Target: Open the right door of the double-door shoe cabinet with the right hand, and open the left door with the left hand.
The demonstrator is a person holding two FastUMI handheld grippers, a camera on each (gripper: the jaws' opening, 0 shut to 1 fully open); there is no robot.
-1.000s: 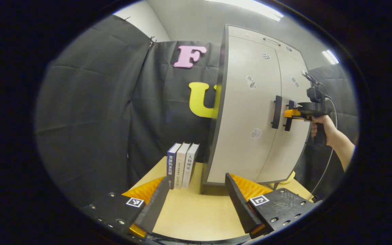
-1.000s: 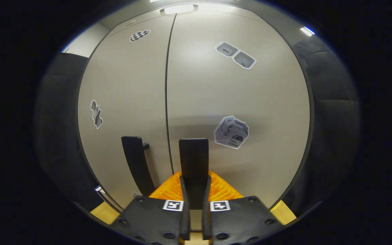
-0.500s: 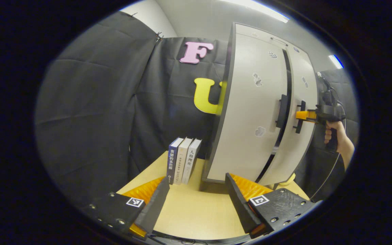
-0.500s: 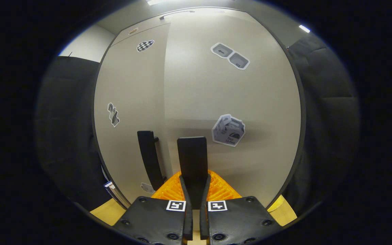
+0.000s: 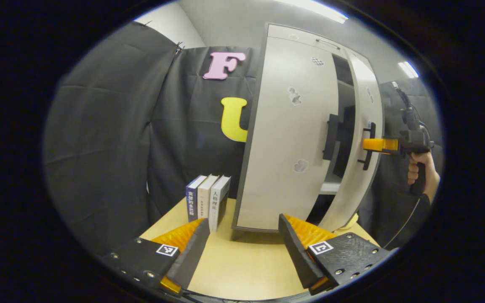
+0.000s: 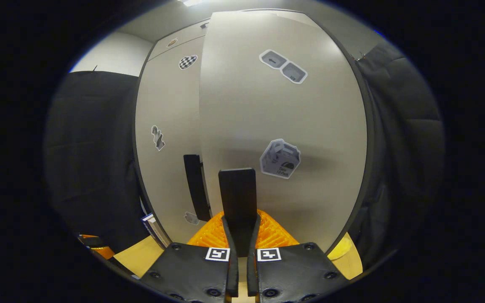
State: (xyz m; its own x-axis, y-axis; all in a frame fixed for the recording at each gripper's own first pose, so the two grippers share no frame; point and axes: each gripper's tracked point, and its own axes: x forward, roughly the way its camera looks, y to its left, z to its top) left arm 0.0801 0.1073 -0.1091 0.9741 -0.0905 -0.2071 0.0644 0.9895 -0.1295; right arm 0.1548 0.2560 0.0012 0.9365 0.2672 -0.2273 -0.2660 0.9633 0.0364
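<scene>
Since a second ago, when both doors sat flush, the right door [image 5: 362, 139] had swung out a good way from the cabinet [image 5: 305, 40], leaving a dark gap with a shelf edge showing between it and the left door [image 5: 289, 139]. Right claw [image 6: 238, 221] was pinched tight on the right door's handle [image 6: 237, 191], both pads pressed onto the black bar, straight ahead in the right gripper view. From the left gripper view you could see that claw [image 5: 373, 144] out at the door's edge, hand [image 5: 421, 168] on the grip. Left claw [image 5: 242, 242] was spread wide, holding nothing, low over the table [image 5: 242, 269], well apart from the left handle [image 5: 331, 136]. Left door was shut. Books [image 5: 209, 202] stood just beside the cabinet.
</scene>
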